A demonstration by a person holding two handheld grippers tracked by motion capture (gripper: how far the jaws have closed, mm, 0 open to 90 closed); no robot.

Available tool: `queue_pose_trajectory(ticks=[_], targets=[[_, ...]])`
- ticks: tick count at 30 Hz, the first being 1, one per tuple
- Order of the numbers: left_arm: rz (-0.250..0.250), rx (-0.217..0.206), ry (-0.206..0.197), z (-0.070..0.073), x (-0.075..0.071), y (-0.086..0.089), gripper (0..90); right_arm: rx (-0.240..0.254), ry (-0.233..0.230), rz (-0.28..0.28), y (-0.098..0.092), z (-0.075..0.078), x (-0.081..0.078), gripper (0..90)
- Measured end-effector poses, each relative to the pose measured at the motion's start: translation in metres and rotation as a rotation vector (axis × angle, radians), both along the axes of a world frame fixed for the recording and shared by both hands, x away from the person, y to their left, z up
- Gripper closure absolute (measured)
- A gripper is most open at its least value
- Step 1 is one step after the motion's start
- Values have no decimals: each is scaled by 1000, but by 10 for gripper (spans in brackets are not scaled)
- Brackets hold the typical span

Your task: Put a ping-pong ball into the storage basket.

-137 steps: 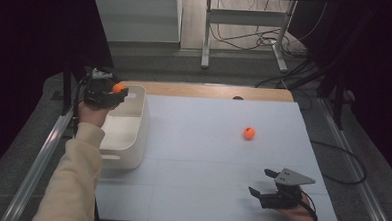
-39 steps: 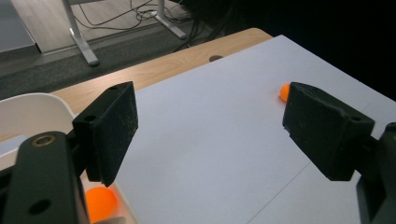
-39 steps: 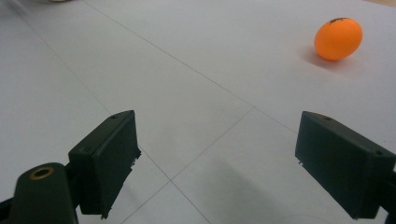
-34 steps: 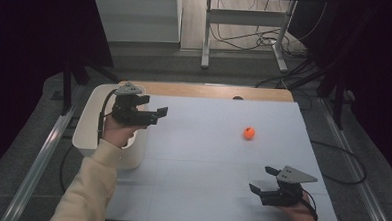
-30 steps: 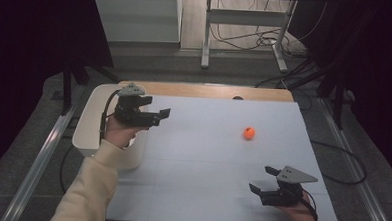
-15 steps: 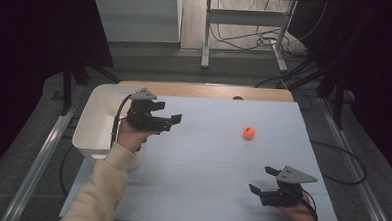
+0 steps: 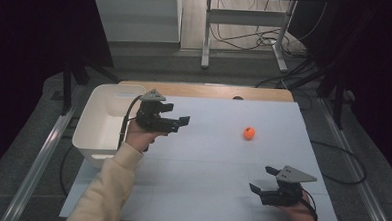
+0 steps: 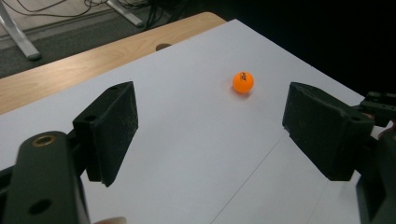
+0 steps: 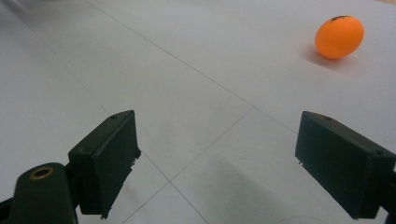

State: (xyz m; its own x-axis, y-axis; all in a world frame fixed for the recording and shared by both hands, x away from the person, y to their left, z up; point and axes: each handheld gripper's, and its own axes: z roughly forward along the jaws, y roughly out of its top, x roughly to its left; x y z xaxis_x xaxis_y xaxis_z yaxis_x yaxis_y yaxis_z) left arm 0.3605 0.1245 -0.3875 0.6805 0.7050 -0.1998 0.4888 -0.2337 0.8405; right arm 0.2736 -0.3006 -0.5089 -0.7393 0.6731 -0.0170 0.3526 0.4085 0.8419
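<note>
Orange ball [image 7: 249, 133] lies on white surface [image 7: 211, 181], right of white bin [image 7: 101, 124] and well apart from it; black print on ball's top. Left gripper [image 7: 176, 123] held above surface just right of bin, jaws spread wide with nothing between them, pointing toward ball. Right gripper [image 7: 260, 189] sits low over surface, nearer person than ball, far from bin, jaws likewise spread and empty. Ball touches neither gripper. Cream sleeve [image 7: 105, 191] reaches up toward left gripper.
</note>
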Motion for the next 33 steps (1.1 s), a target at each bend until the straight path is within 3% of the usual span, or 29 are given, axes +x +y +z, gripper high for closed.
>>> queue_pose_trajectory(ticks=[12, 33], targets=[[-16, 6, -1, -4, 1, -14, 189, -10, -3, 20, 2, 0, 0, 138], [-74, 28, 25, -19, 14, -55, 190, 10, -10, 42, 6, 1, 2, 139]])
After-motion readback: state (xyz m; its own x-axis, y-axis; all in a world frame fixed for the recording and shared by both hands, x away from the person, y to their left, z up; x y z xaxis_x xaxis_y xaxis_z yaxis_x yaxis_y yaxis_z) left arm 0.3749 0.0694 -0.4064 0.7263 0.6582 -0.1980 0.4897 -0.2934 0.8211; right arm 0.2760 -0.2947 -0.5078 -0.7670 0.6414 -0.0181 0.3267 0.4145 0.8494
